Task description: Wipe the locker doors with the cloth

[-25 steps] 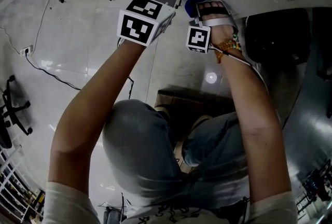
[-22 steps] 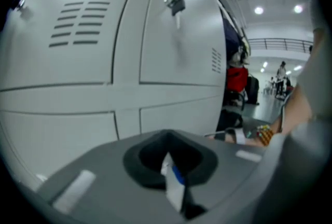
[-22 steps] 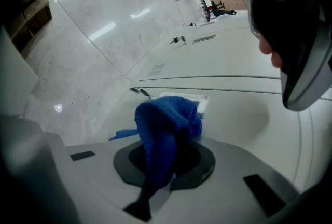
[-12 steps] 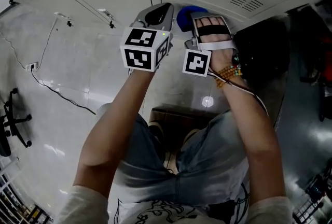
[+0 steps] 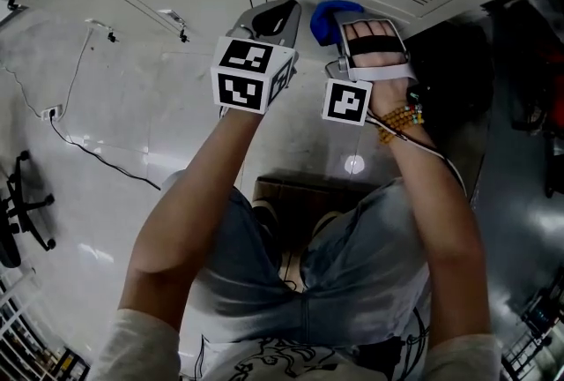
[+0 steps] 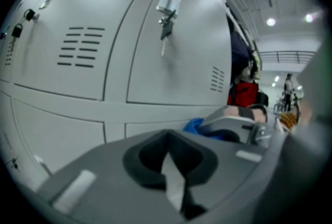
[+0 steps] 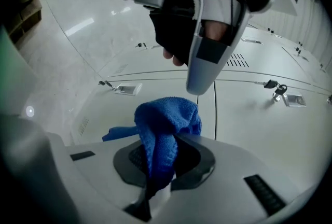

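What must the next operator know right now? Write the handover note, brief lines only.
Right gripper: jaws shut on the crumpled blue cloth, held up by the pale grey metal locker doors; contact cannot be confirmed.
Left gripper: jaws together, holding nothing, close beside the right one.
Done: cloth is gripped and at the lockers. No door shows a wiped patch, so progress cannot be judged.
Left: wipe the doors, probably starting with the one facing the cloth.

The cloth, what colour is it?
Blue. The cloth shows best in the right gripper view, pinched in the right claw.
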{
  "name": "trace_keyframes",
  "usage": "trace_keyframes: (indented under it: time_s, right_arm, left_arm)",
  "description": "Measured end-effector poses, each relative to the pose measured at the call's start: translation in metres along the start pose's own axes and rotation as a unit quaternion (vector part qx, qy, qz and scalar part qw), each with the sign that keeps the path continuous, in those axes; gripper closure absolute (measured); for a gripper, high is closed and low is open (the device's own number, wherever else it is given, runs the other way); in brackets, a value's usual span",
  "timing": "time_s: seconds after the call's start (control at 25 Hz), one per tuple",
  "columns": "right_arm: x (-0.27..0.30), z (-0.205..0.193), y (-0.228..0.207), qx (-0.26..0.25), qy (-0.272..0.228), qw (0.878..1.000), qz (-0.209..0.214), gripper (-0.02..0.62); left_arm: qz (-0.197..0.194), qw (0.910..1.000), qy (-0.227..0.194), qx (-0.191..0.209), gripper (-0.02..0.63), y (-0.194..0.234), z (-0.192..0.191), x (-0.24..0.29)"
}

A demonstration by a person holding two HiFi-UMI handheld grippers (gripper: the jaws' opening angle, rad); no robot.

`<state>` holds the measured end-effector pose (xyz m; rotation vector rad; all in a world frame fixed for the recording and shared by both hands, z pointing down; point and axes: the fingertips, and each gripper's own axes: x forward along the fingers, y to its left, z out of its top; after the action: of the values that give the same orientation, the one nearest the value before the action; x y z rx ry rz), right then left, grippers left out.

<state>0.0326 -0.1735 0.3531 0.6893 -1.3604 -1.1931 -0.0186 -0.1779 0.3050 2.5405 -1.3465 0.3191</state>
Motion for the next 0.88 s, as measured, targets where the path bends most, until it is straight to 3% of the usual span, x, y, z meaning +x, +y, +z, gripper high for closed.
trace_keyframes:
  time_s: [0.16,0.36,0.44,0.56,0.68,0.8,0.88]
  right_arm:
    - [0.003,-0.001,0.009,-0.005,0.003,1.0,-0.004,0.549]
    - [0.016,0.009,0.057,-0.003,-0.002,1.0,0.028,0.549]
    - [0.027,0.015,0.076,-0.003,-0.004,0.999,0.033,0.549]
    - [0.051,0.025,0.112,0.012,-0.005,0.998,0.057,0.549]
    - [0.068,0.036,0.17,0.028,-0.003,0.991,0.128,0.549]
    - [0.081,0.042,0.206,-0.008,0.001,0.992,0.129,0.549]
    - [0.089,0.05,0.227,-0.004,-0.004,0.99,0.141,0.549]
  left_arm:
    - [-0.017,0.9984,0.053,-0.006,0.604,-0.005,-0.04,0.017]
    - [-0.051,0.9924,0.08,0.078,0.604,-0.017,-0.063,0.025]
    - [-0.062,0.9902,0.084,0.093,0.604,-0.015,-0.074,0.031]
    - [-0.053,0.9921,0.083,0.078,0.604,0.004,-0.092,0.043]
    - [-0.046,0.9925,0.086,0.073,0.604,0.016,-0.123,0.048]
    - [-0.05,0.9919,0.098,0.064,0.604,0.013,-0.162,0.045]
    - [-0.052,0.9913,0.105,0.059,0.604,0.012,-0.184,0.045]
